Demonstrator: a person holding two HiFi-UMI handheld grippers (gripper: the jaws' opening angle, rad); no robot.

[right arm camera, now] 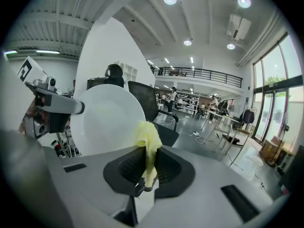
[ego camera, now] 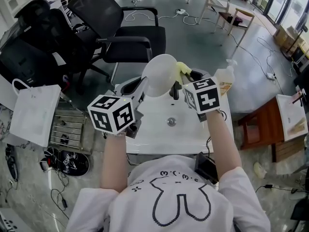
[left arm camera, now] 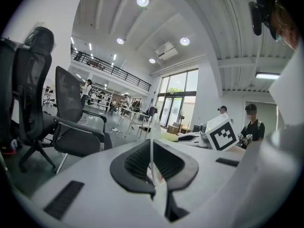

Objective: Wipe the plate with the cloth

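Two grips are set: the left hand-held gripper (ego camera: 144,83) pinches the plate (ego camera: 161,74) upright by its rim above the worktop (ego camera: 154,129), the right hand-held gripper (ego camera: 187,75) pinches the cloth (ego camera: 182,67) close by, so wiping seems about to start, needing cloth pressed on and swept across.

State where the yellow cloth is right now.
In the right gripper view, the yellow cloth is pinched in the right claw, just right of the white plate, which the left claw holds upright by its edge.

We find the plate (ego camera: 161,75) above the worktop (ego camera: 193,134), the cloth (ego camera: 183,69) just right of it, a chair (ego camera: 133,41) far behind.
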